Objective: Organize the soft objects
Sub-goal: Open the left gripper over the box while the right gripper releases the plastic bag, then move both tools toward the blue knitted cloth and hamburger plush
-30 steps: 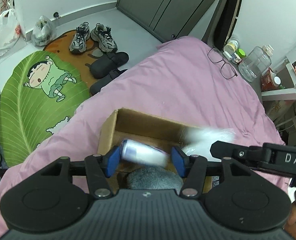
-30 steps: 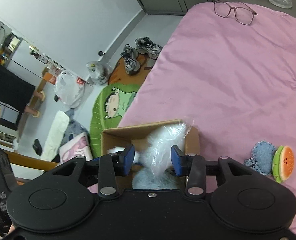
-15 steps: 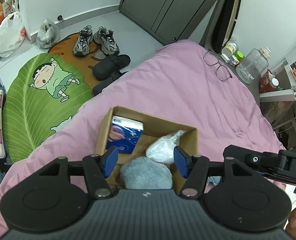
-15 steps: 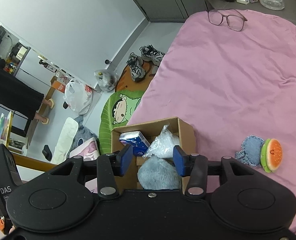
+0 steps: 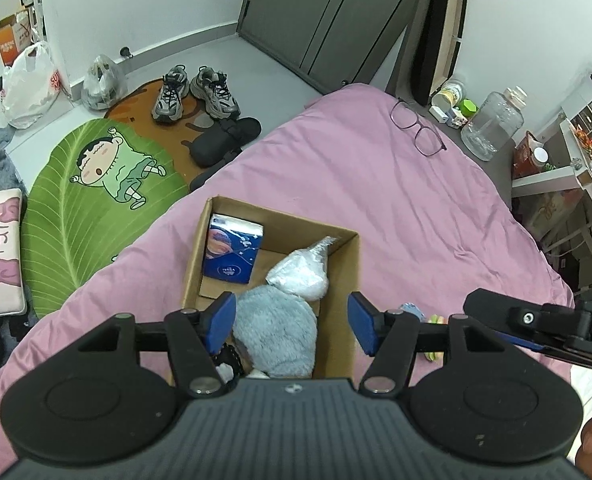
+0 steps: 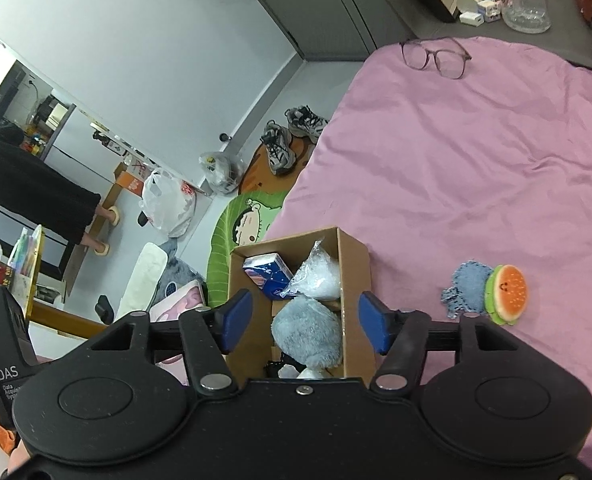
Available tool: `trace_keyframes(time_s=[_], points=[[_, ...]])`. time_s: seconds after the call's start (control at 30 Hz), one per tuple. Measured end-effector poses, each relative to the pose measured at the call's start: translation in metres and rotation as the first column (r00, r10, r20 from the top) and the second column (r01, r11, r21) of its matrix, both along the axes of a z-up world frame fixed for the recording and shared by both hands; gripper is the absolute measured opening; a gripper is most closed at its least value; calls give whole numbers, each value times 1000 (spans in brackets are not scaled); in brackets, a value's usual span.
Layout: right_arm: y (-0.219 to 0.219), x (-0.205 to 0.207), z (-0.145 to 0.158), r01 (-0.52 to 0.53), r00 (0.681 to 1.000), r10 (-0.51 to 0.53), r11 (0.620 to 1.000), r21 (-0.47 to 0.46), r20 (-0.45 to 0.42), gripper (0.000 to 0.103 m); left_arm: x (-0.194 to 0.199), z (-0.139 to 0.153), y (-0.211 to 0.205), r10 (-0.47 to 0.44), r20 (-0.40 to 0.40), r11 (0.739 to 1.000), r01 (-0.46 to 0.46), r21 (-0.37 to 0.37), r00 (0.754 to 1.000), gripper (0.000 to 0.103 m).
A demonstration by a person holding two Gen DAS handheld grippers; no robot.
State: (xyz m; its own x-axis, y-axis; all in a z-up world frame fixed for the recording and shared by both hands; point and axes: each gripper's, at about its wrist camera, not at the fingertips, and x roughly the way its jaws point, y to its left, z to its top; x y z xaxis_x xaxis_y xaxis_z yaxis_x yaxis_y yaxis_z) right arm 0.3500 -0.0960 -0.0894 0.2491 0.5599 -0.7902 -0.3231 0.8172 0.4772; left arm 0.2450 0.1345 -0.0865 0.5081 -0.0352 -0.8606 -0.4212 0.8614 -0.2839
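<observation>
even bright indoor light, soft diffuse shadows, both views sharp with no motion blur, heavy fisheye bending at edges, dark vignette corners, mild sheen on pink bedspread [image 6: 476, 168]

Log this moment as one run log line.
left gripper open | right gripper open | tissue pack, white bag in box | burger toy on bed

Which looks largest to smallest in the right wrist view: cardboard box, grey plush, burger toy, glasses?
1. cardboard box
2. grey plush
3 and 4. glasses and burger toy: unsure. The glasses span wider but lie much farther from the camera.
</observation>
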Motion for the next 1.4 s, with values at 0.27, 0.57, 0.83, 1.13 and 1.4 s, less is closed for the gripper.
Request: trace_keyframes(time_s=[0.27, 0.57, 0.83, 1.13, 1.4], points=[[-32, -13, 22, -6, 997, 7, 1000, -13, 76, 86, -13, 28, -24, 3, 17, 999, -4, 45, 1000, 85], [-71, -30, 30, 3, 990, 2, 999, -41, 139, 99, -23, 45, -55, -34, 80, 997, 27, 78, 996, 102], [-105, -39, 27, 31, 986, -23, 999, -44, 165, 103, -28, 54, -80, -67, 161, 996, 57, 66, 985, 102], [-129, -40, 15, 37, 985, -30, 998, -43, 170, 103, -21, 42, -101, -121, 109, 990, 112, 81, 987, 102], [-142, -31, -4, 60, 987, -51, 997, -51, 150, 103, -13, 27, -107, -84, 82, 994, 78, 75, 993, 102]])
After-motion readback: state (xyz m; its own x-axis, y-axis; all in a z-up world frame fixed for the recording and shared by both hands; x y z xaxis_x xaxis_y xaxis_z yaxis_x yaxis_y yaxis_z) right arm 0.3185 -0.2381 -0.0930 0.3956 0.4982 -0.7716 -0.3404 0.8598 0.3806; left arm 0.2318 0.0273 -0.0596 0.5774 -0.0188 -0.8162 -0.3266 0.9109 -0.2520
